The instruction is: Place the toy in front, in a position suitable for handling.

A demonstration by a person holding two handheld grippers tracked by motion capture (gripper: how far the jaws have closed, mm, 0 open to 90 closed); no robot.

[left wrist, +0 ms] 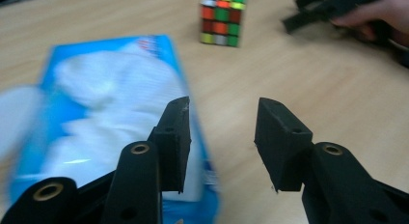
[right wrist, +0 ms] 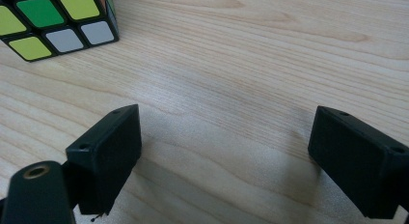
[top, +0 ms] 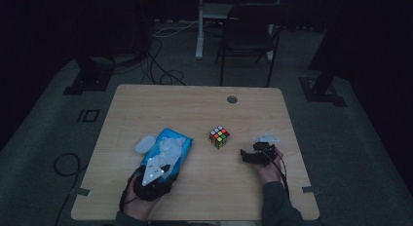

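Hovering over the blue wipes pack (top: pixel 166 150) at the near-left of the bench (top: pixel 195 99), nothing grabbed yet.

Pack lies flat with a white round lid (top: pixel 144 144) touching its far-left corner. Left gripper (left wrist: pixel 222 137) has its jaws apart, one over the pack's right edge and the other over bare wood, pads not pressing anything, so I'd say the actual pickup is all still to do. Rubik's cube (top: pixel 219 137) sits near mid-bench, well apart from the pack. Right gripper (right wrist: pixel 224 151) rests just right of the cube, jaws wide with only wood between them. Plenty of open bench toward the far side; the near edge is close behind both hands.
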